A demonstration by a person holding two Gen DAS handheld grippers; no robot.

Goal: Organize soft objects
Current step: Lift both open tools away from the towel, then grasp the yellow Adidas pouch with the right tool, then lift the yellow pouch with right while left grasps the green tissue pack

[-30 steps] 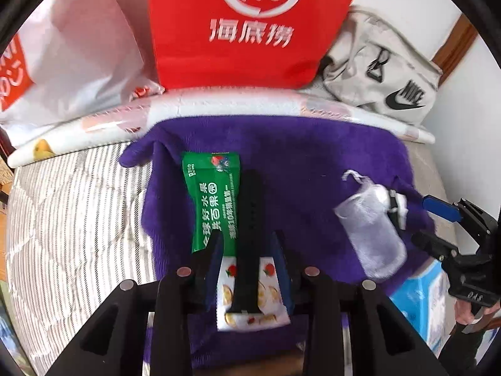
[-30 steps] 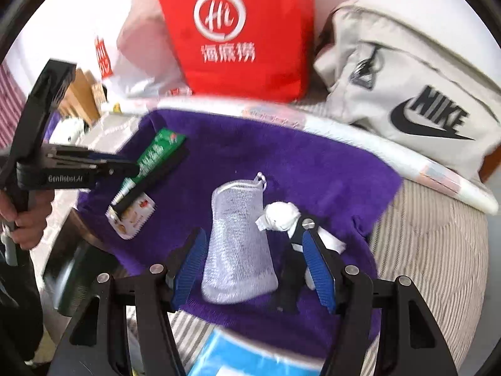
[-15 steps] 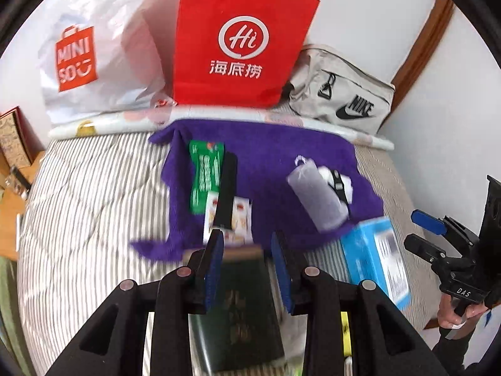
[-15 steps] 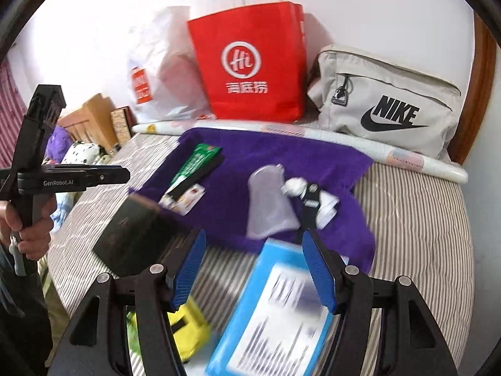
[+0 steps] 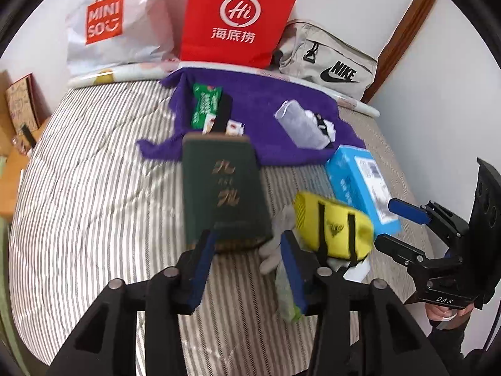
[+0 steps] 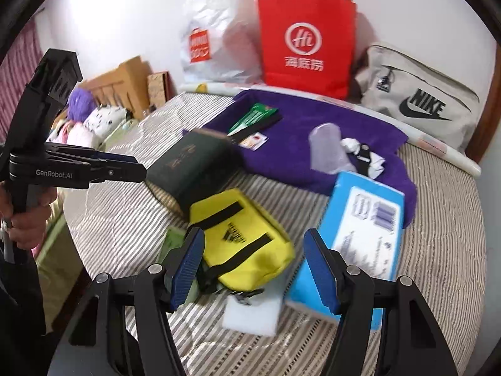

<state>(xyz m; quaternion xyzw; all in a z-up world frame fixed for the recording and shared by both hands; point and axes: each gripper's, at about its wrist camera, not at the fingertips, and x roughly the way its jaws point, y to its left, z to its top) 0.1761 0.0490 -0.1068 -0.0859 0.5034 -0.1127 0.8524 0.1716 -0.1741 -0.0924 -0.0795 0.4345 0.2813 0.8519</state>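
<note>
A purple towel [image 5: 256, 106] [image 6: 313, 119] lies at the back of the striped bed. On it are a green snack packet [image 5: 205, 105] [image 6: 252, 116], a black strap [image 5: 223, 111], a grey mesh pouch [image 5: 299, 122] [image 6: 327, 148] and a white and black cloth [image 5: 322, 125] [image 6: 363, 153]. Nearer lie a dark green book [image 5: 220, 191] [image 6: 191, 166], a yellow bag [image 5: 332, 222] [image 6: 241, 241] and a blue box [image 5: 360, 185] [image 6: 366, 228]. My left gripper [image 5: 247, 247] is open and empty above the book's near edge. My right gripper [image 6: 253, 257] is open and empty over the yellow bag.
A red paper bag [image 5: 238, 18] [image 6: 305, 44], a white MINISO bag [image 5: 106, 28], and a beige Nike bag [image 5: 332, 69] [image 6: 419, 97] stand along the wall. A white foam block [image 6: 250, 313] lies at the bed's front. A grey soft item [image 5: 278, 235] lies beside the book.
Both grippers have pulled back from the purple towel toward the bed's front. The book, yellow bag and blue box have come into view. Both stay open and empty.
</note>
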